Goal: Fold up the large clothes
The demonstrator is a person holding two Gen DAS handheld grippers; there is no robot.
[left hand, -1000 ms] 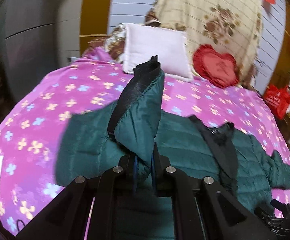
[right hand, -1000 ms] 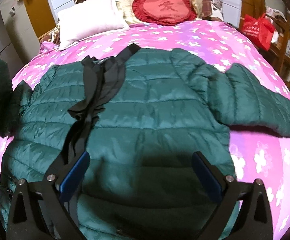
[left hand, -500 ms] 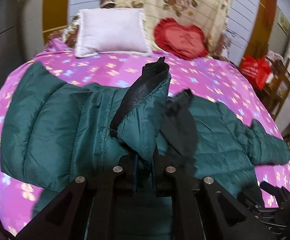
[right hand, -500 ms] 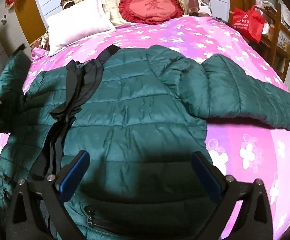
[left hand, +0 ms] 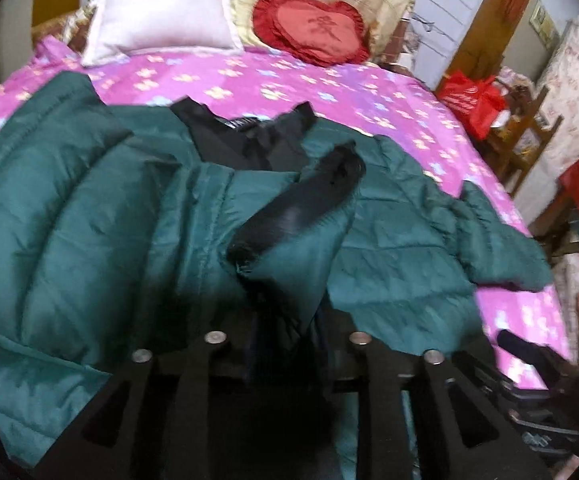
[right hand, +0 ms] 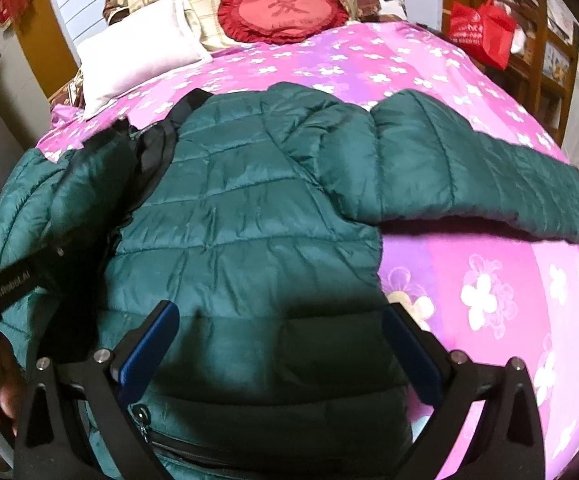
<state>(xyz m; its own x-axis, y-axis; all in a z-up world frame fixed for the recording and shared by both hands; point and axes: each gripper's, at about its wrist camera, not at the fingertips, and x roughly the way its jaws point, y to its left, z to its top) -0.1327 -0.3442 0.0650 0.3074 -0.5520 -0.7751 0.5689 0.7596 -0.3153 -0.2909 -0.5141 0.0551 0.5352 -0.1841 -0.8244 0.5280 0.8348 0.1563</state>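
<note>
Left gripper pinches the cuff over the jacket mid-bed, right gripper spread empty at six o'clock; slick puffy sleeve could spring back once released.

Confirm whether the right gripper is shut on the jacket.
No: the right gripper has its blue fingers spread wide apart above the green jacket, gripping nothing.
</note>
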